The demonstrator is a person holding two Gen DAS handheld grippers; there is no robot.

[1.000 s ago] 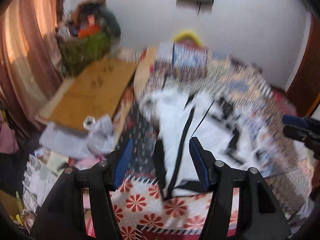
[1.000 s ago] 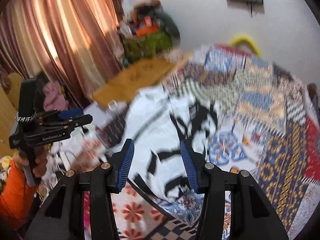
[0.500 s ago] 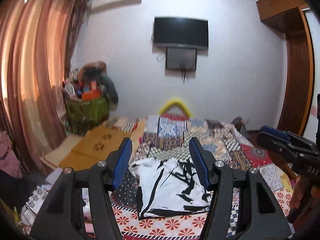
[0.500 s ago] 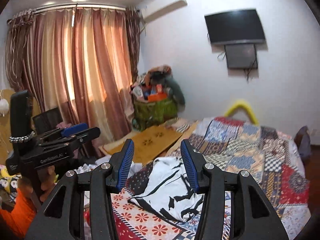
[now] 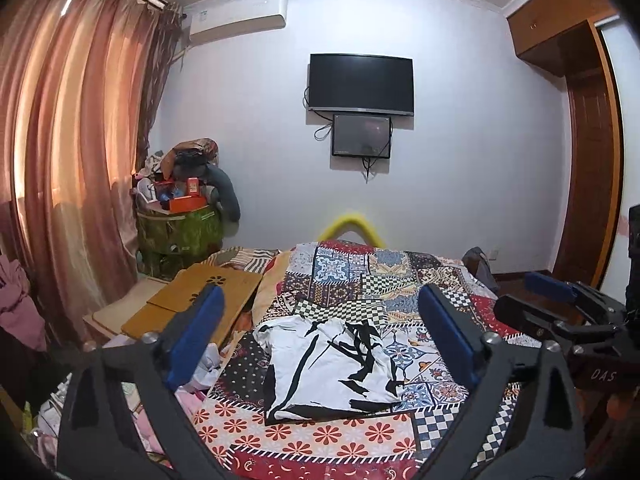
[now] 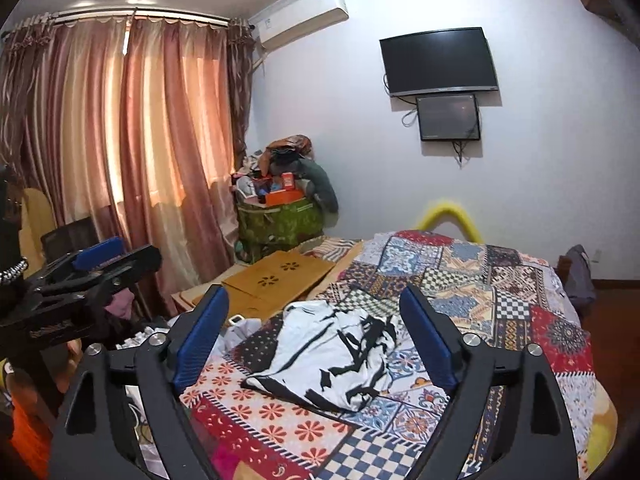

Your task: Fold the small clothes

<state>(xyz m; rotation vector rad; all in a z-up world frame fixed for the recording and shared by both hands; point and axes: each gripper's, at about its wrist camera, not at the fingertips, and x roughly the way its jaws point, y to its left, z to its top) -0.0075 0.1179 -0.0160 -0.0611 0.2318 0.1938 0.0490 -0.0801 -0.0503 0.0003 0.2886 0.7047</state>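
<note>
A small white garment with black streaks (image 5: 332, 364) lies folded on the patchwork bedspread (image 5: 384, 280), near the bed's front edge. It also shows in the right wrist view (image 6: 340, 356). My left gripper (image 5: 320, 328) is open and empty, held back and above the garment. My right gripper (image 6: 314, 330) is open and empty too, likewise held back from it. The right gripper shows at the right edge of the left wrist view (image 5: 560, 308). The left gripper shows at the left edge of the right wrist view (image 6: 100, 264).
A wooden lap desk (image 5: 200, 300) lies left of the bed. A green bag piled with things (image 5: 180, 232) stands in the corner by the curtains (image 5: 72, 180). Loose clothes and papers (image 5: 204, 364) lie on the floor at left. A TV (image 5: 360, 84) hangs on the far wall.
Both grippers have pulled up and back from the garment, which was close under them one second ago. The garment now lies folded on the bed, free of both.
</note>
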